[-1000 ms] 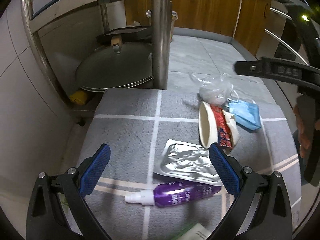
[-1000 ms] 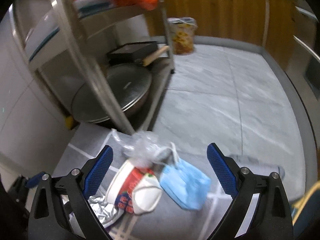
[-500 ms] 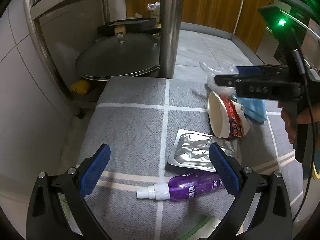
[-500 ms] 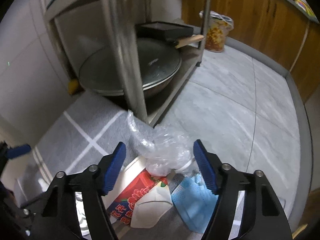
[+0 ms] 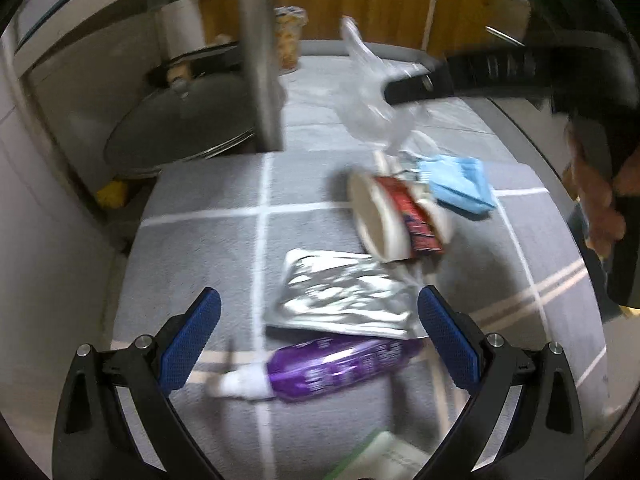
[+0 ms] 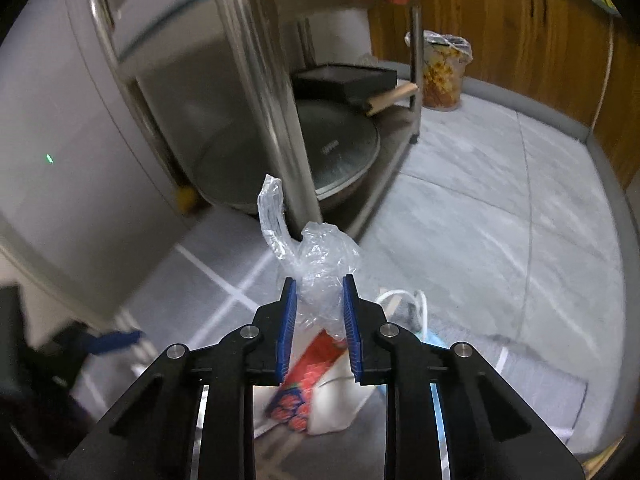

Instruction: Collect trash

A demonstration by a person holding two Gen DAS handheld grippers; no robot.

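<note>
Your grippers are black with blue pads (image 6: 289, 322). The bag (image 6: 320, 268) between the right pads is clear and colourless. Under it you see a white cup (image 5: 384, 216) with a red printed band, a light blue mask (image 5: 460, 184) with white loops, a silver foil pouch (image 5: 340, 296), and a purple bottle (image 5: 332, 368) with a white cap and white lettering. The mat (image 5: 200, 248) is grey with a white grid of lines. The floor (image 6: 500, 200) is pale grey and marbled; the cabinets (image 6: 520, 32) are brown wood. The bin (image 6: 442, 68) wears a yellow pattern.
</note>
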